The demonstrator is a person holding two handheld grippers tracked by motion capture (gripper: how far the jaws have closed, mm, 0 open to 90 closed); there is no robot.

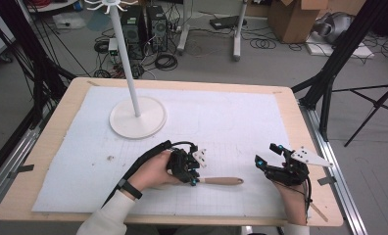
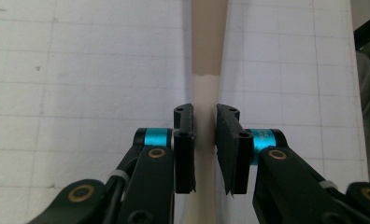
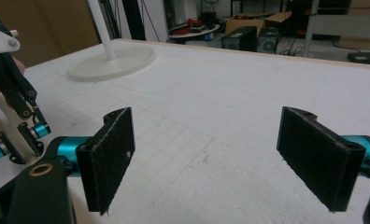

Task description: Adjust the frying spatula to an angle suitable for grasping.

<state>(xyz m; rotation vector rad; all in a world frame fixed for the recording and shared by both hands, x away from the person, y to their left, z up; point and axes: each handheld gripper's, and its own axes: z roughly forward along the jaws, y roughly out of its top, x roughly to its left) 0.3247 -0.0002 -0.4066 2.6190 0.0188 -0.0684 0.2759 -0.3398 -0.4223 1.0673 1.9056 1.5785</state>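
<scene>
A slim utensil [image 1: 222, 181] with a tan handle and a cream end lies on the white foam mat [image 1: 221, 122], pointing right. My left gripper [image 1: 194, 180] is shut on its cream end. In the left gripper view both pads press the cream shaft [image 2: 205, 93] and the tan part [image 2: 208, 32] runs on ahead. To the right, my right gripper [image 1: 266, 152] rests low over the mat, open, with nothing between its pads [image 3: 109, 158]. The left gripper [image 3: 15, 116] also shows at the left edge of the right gripper view.
A white stand [image 1: 137, 117] with a round base and a tall pole stands at the back left of the mat; its base [image 3: 110, 63] also appears in the right gripper view. The wooden table edge [image 1: 300, 117] borders the mat. Computers, cables and boxes lie on the floor beyond.
</scene>
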